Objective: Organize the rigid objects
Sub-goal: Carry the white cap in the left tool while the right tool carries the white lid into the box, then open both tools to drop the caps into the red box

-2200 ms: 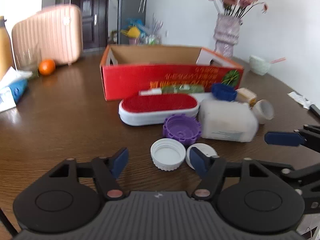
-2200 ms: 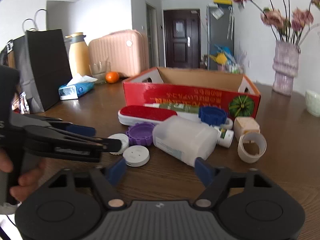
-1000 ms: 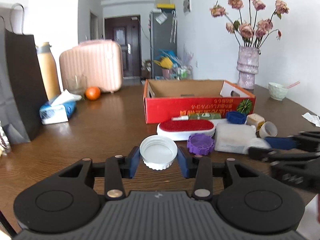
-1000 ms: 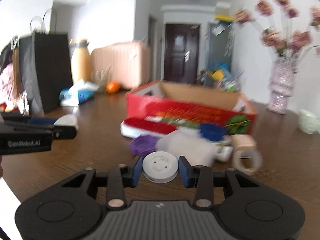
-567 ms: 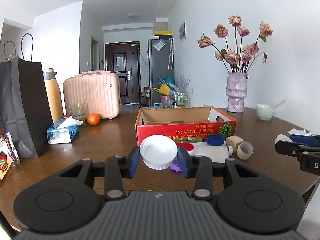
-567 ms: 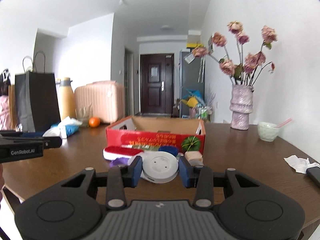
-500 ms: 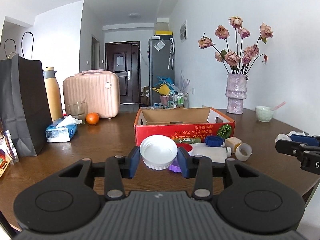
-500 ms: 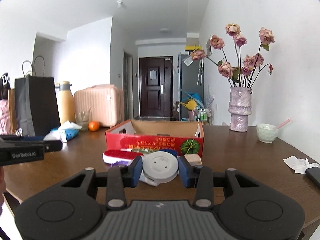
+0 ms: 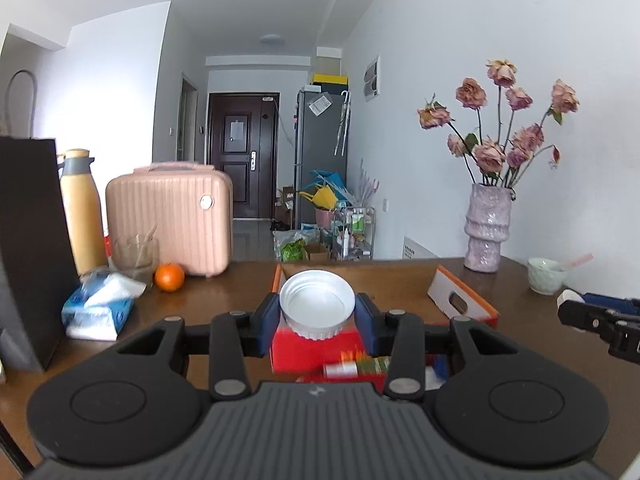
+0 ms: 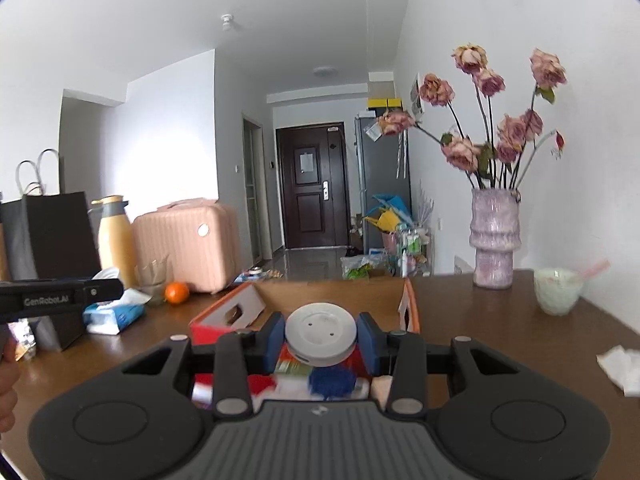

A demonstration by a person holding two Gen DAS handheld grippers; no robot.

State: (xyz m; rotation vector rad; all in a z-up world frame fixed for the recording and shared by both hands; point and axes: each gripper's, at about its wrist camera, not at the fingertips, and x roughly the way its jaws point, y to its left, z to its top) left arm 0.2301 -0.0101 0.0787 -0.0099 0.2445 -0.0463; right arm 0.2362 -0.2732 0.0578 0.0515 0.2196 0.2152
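Above the near edge of the red cardboard box (image 9: 460, 300), both tools are loaded and neither has let go. The left gripper (image 9: 317, 316) is clamped on a white screw cap (image 9: 317, 306), its hollow side facing the camera, held just over the box's front wall. The right gripper (image 10: 320, 340) pinches a flat white disc lid (image 10: 320, 334) in the same way, also over the box's near wall, toward its right end.

By my reading the job is barely started: the part of the box floor that shows looks bare brown card, though the pieces in the jaws hide some of it. Two pieces are picked up and carried most of the way, but not yet dropped in. On the near side of the box, low behind the tools, more items wait on the brown table (image 10: 500, 320): a blue cap (image 10: 332, 384), something red, and pale pieces too blurred to name. Each of those looks to need its own trip into the box
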